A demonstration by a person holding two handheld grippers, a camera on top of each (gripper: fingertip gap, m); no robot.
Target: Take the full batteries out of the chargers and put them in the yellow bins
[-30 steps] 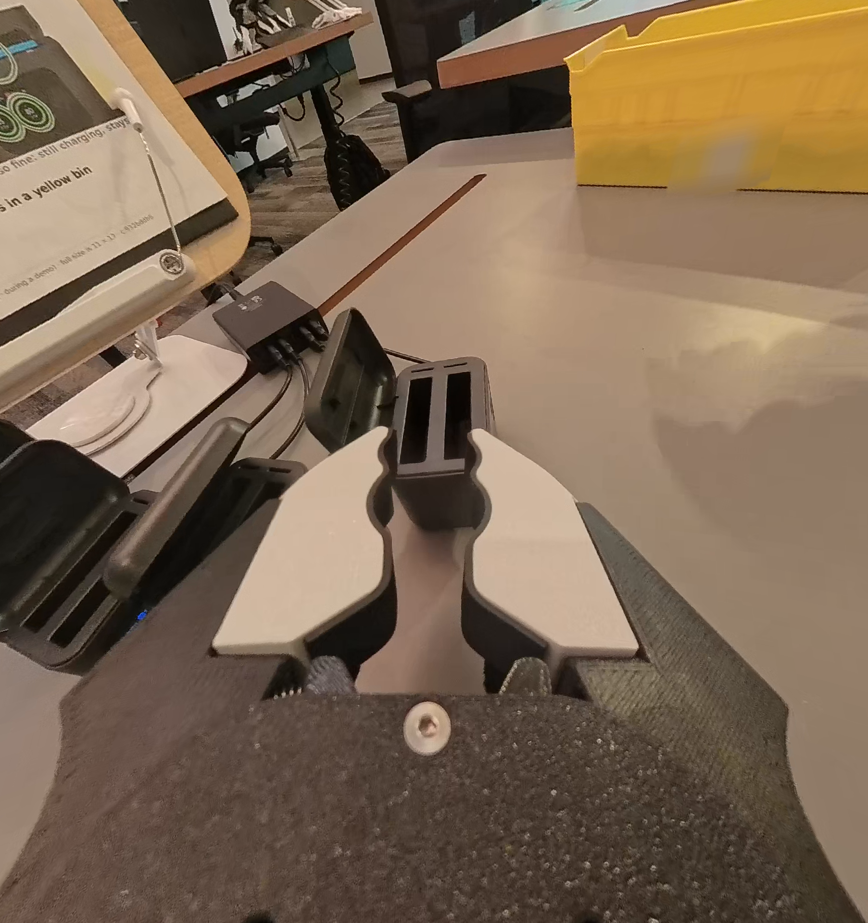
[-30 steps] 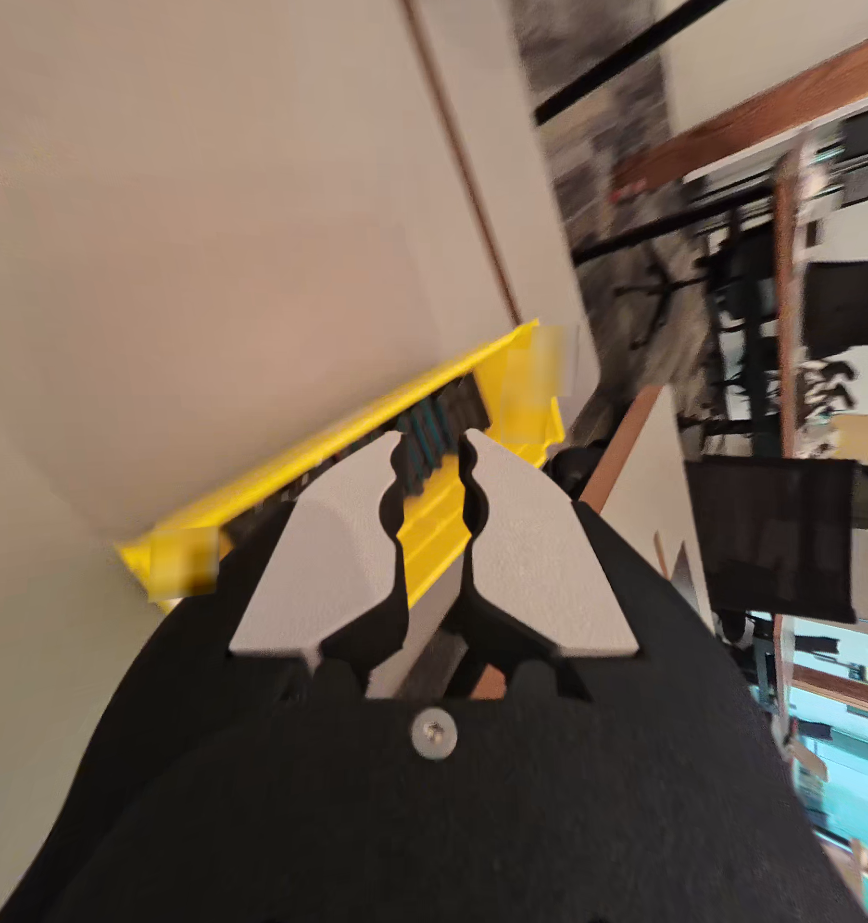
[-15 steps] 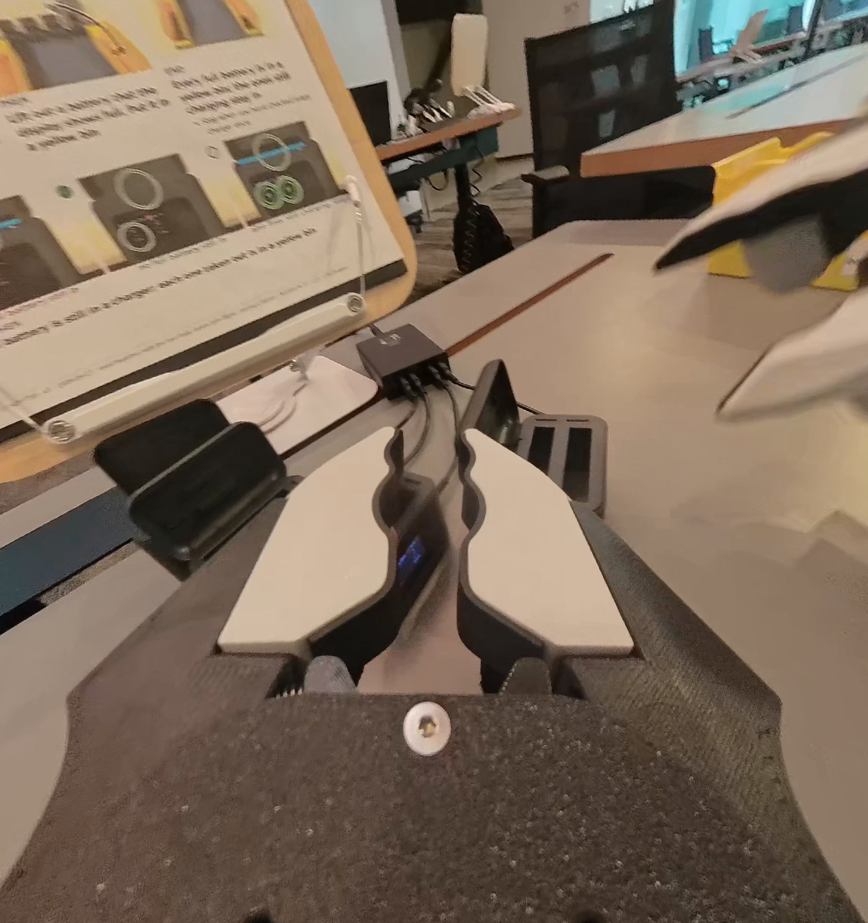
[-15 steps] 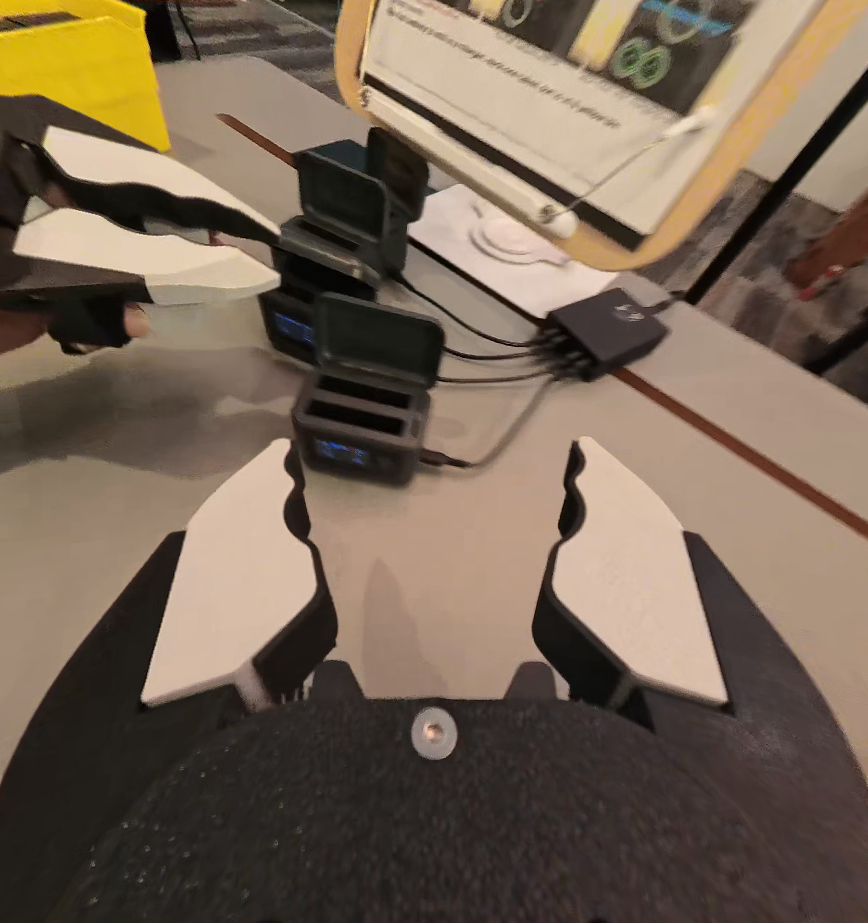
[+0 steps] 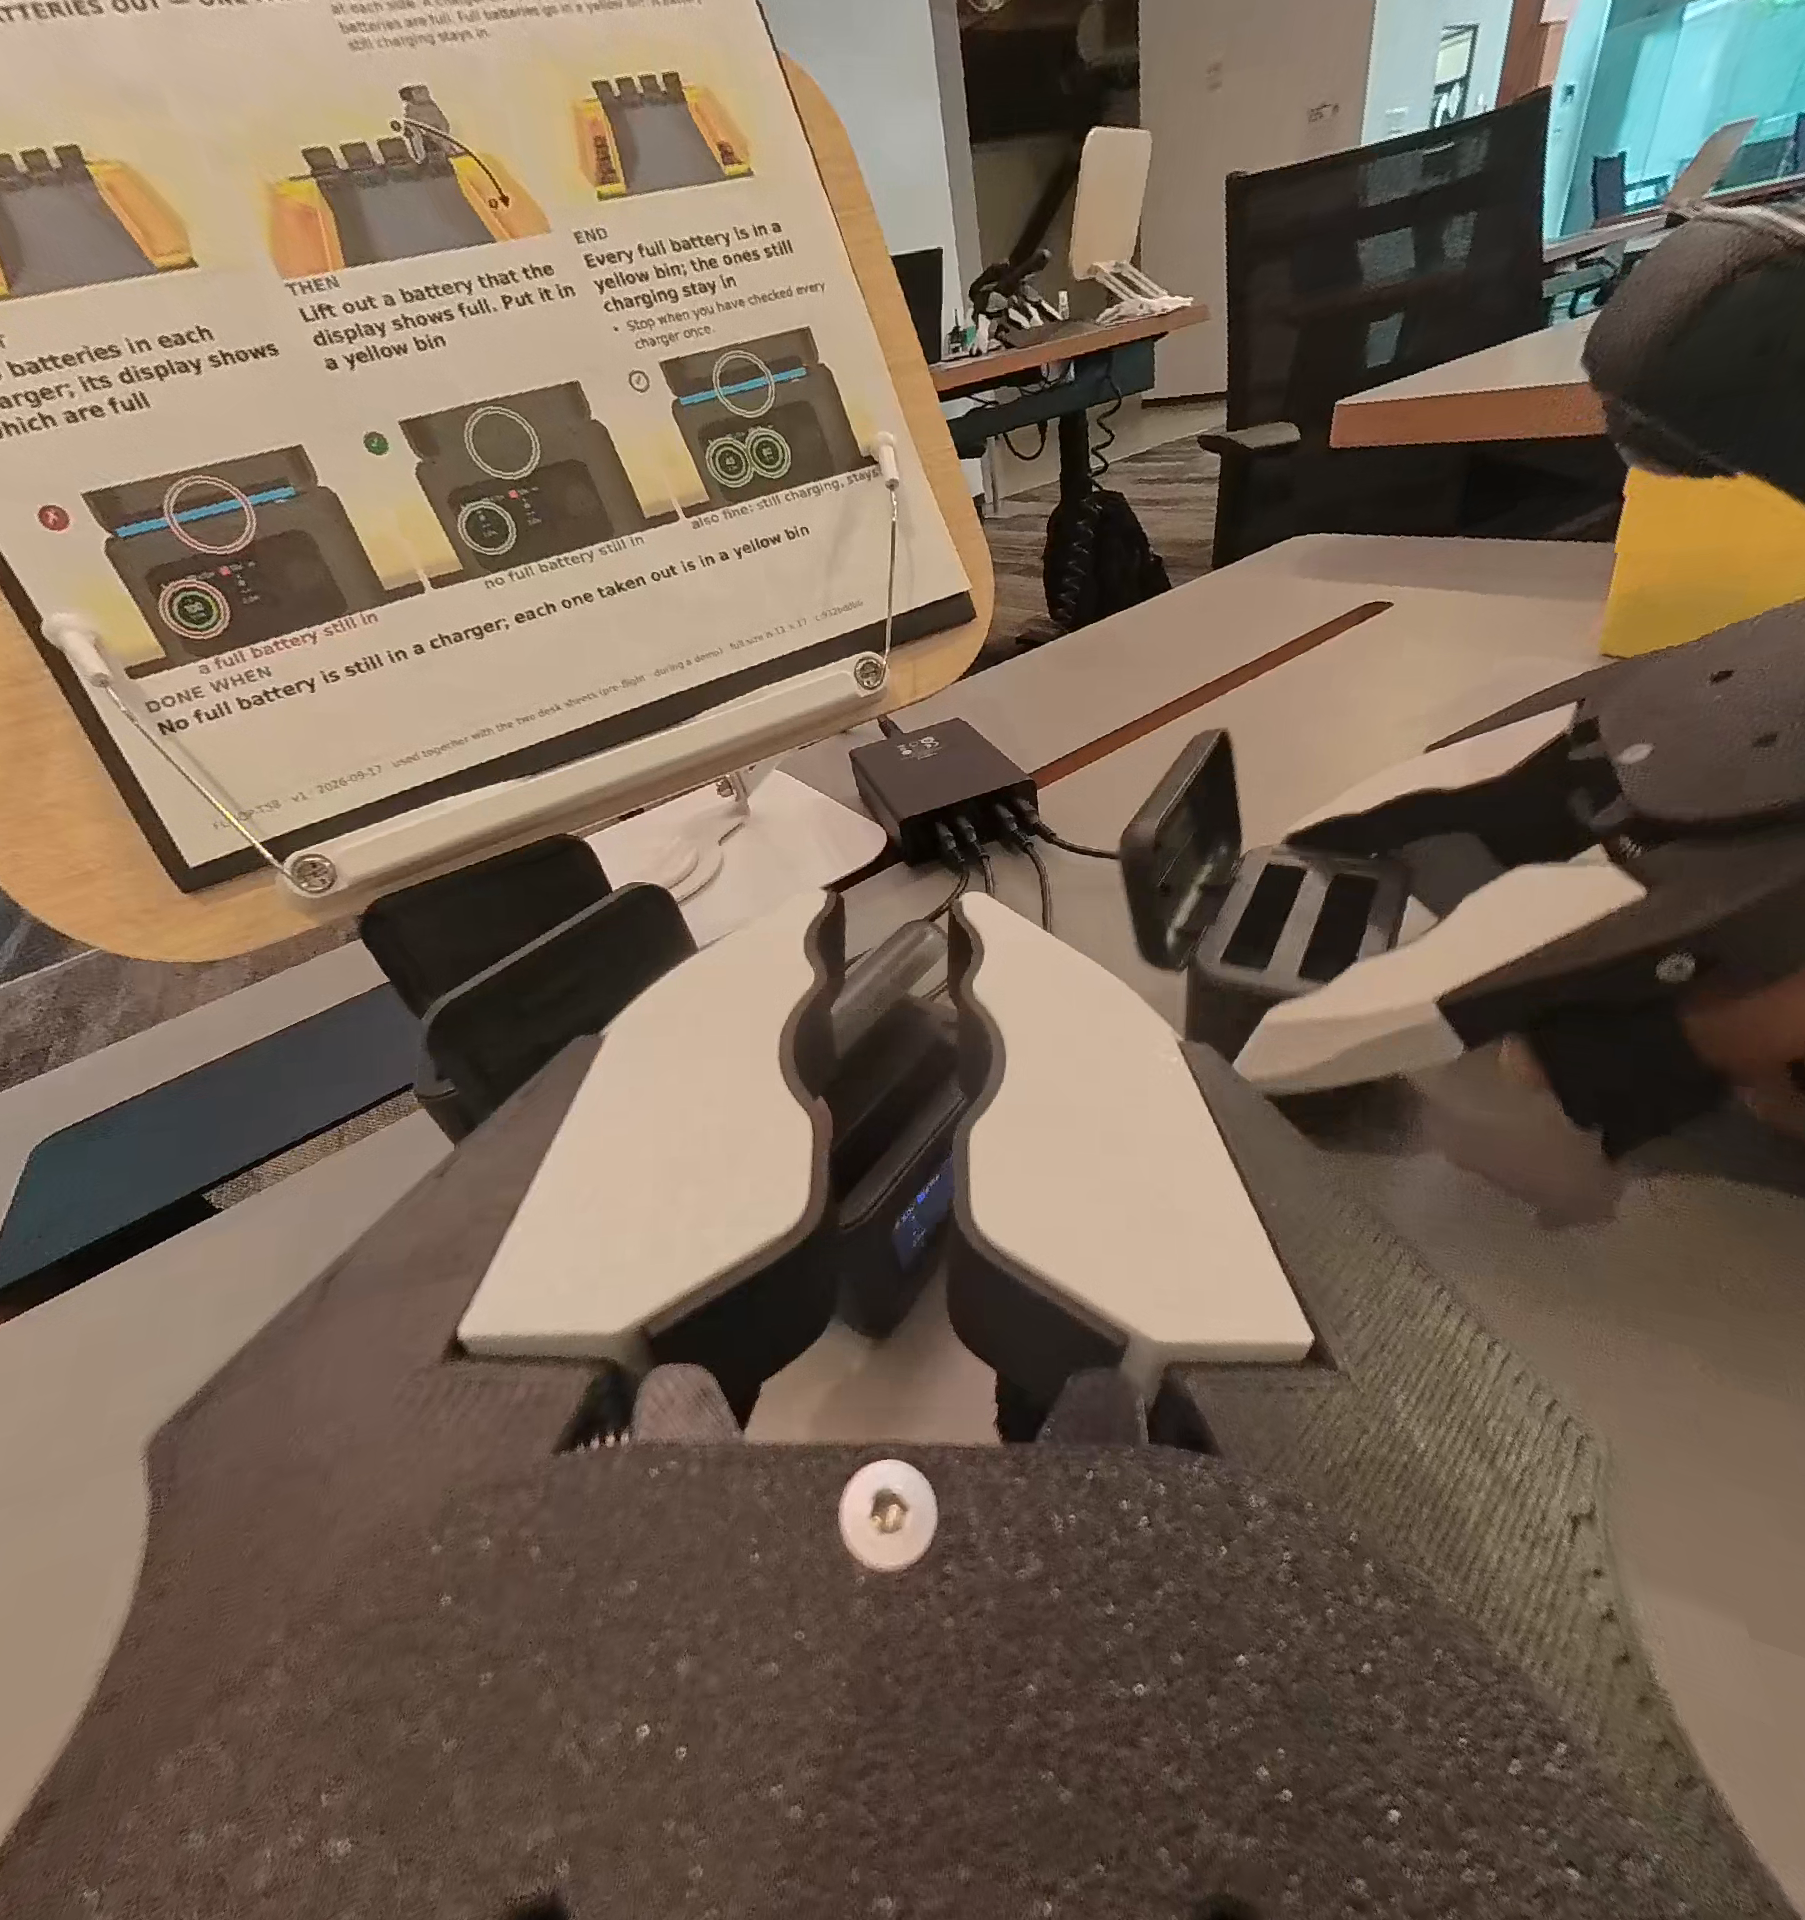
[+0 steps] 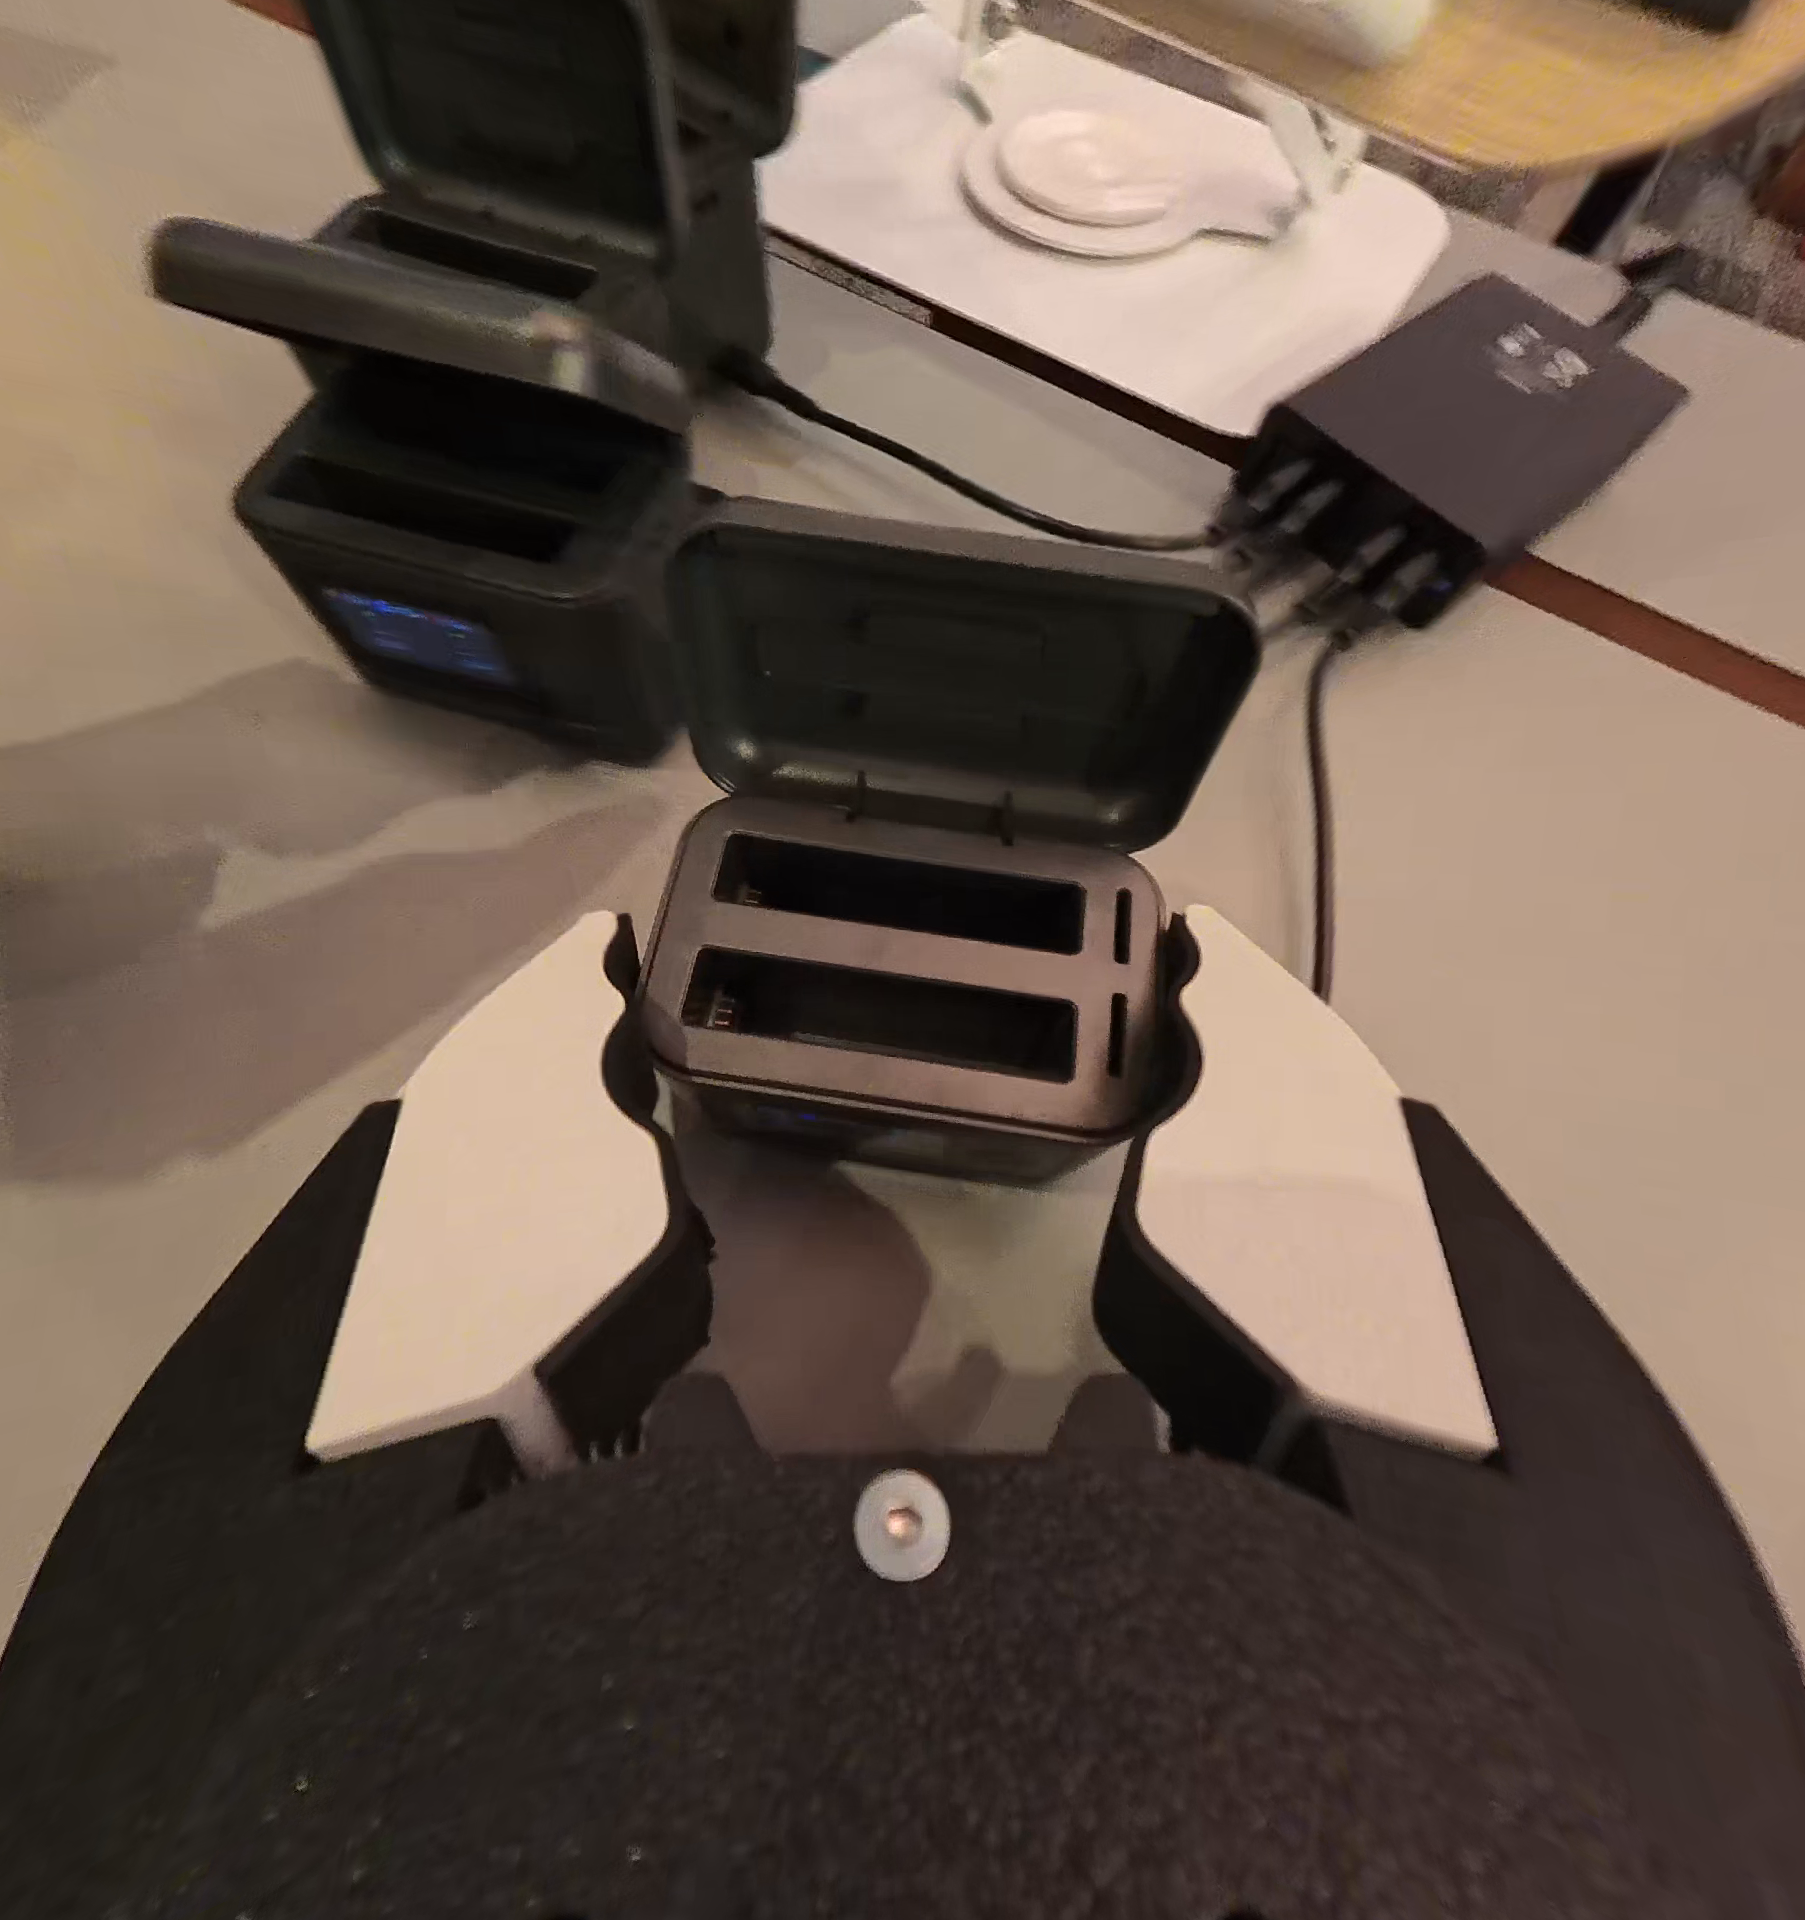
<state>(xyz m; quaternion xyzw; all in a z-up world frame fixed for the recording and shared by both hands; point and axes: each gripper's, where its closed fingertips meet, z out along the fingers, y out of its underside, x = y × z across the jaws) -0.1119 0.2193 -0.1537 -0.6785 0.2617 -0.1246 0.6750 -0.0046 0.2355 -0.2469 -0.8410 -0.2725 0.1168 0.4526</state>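
Observation:
My right gripper (image 6: 903, 925) is open, its fingers on either side of a black charger (image 6: 898, 997) with its lid (image 6: 965, 665) up. Both of that charger's slots are empty. The same gripper (image 5: 1272, 945) and charger (image 5: 1293, 914) show at the right of the left wrist view. My left gripper (image 5: 893, 925) is shut and empty, just above a second charger (image 5: 898, 1174) with a lit blue display. That charger (image 6: 462, 551) has its lid (image 6: 410, 312) half down, so I cannot tell what its slots hold. A yellow bin (image 5: 1708, 561) stands far right.
More black chargers (image 5: 555, 987) with raised lids stand to the left. A black power hub (image 5: 939, 769) with several cables feeds the chargers. An instruction board (image 5: 410, 416) on a white stand (image 6: 1085, 177) rises behind them. A person's hand holds the right gripper.
My right gripper left the yellow bin, opened wide and came down around the empty charger. My left gripper swung from that charger to over the one with the lit display.

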